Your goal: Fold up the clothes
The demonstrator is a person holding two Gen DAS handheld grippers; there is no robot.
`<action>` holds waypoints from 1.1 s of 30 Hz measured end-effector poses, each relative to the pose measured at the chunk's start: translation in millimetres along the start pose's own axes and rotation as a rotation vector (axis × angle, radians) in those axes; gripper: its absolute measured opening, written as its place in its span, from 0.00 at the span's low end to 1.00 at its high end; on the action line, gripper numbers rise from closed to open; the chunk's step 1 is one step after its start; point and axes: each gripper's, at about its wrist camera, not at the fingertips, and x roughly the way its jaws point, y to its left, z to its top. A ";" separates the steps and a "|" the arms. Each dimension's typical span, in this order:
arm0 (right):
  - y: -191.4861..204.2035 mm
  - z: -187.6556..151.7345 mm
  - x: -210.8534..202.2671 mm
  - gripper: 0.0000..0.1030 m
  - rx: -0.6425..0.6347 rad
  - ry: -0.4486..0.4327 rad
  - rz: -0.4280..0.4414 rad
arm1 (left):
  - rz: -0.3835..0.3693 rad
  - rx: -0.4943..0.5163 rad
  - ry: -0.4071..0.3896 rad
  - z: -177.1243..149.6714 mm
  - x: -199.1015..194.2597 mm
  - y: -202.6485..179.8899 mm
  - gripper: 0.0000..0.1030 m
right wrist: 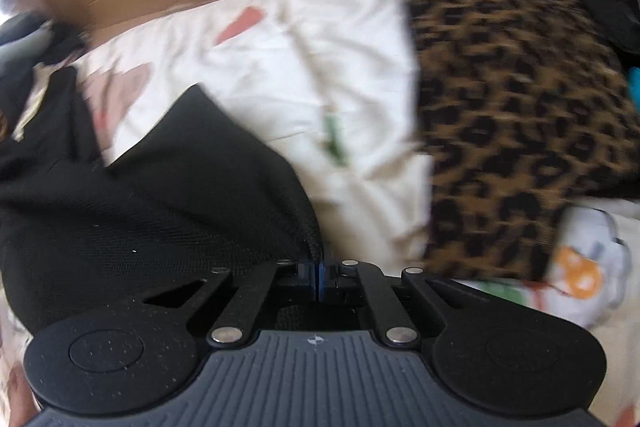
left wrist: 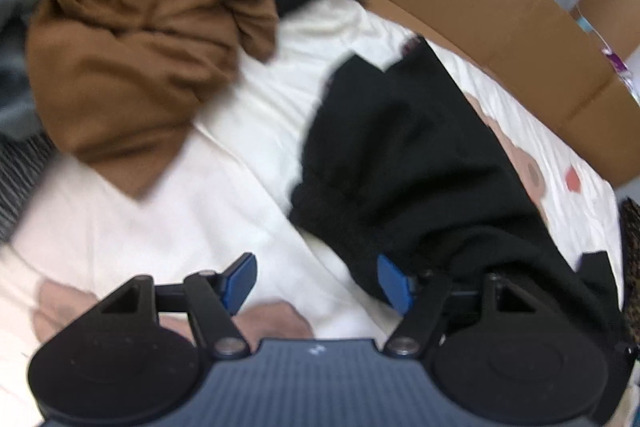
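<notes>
So I'm working on a bed (left wrist: 224, 163) with a cream printed sheet, a cardboard box (left wrist: 500, 11) along its far edge and a leopard-print blanket (right wrist: 520, 115) over the right-hand end. A crumpled brown garment (left wrist: 132, 47) sits toward the far left corner, waiting its turn.

The one I'm folding is the black garment (left wrist: 408, 155), sprawled across the middle of the bed and running toward the near edge. Looks like soft knit: floppy, light, zero stiffness, so it'll sag anywhere I'm not holding. Hems and corners are the spots to grab, I think.

My right gripper (right wrist: 318, 273) has its jaws clamped together on an edge of the black fabric. My left gripper (left wrist: 318, 281) has its jaws fairly wide apart, one blue pad up against the cloth, not gripping anything.
</notes>
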 end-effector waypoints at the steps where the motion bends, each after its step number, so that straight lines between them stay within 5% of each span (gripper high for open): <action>1: -6.3 0.2 -3.1 0.00 0.012 -0.008 -0.020 | -0.003 0.008 0.012 -4.0 2.8 -4.5 0.64; 4: -22.2 2.3 -9.6 0.00 0.040 -0.032 -0.065 | -0.023 0.014 0.045 -15.5 10.8 -17.6 0.63; 15: -30.5 19.6 -13.7 0.00 0.046 -0.071 -0.159 | -0.295 0.005 0.145 -41.5 23.8 -61.5 0.68; 24: -24.3 16.0 -26.3 0.04 0.064 -0.105 -0.084 | -0.338 -0.021 0.203 -48.1 50.9 -78.8 0.68; 29: -20.2 18.0 -34.7 0.20 0.063 -0.142 -0.088 | -0.363 -0.089 0.206 -44.3 57.9 -77.3 0.69; 33: -16.1 17.8 -34.1 0.22 0.049 -0.150 -0.089 | -0.332 -0.148 0.222 -39.5 64.9 -77.4 0.69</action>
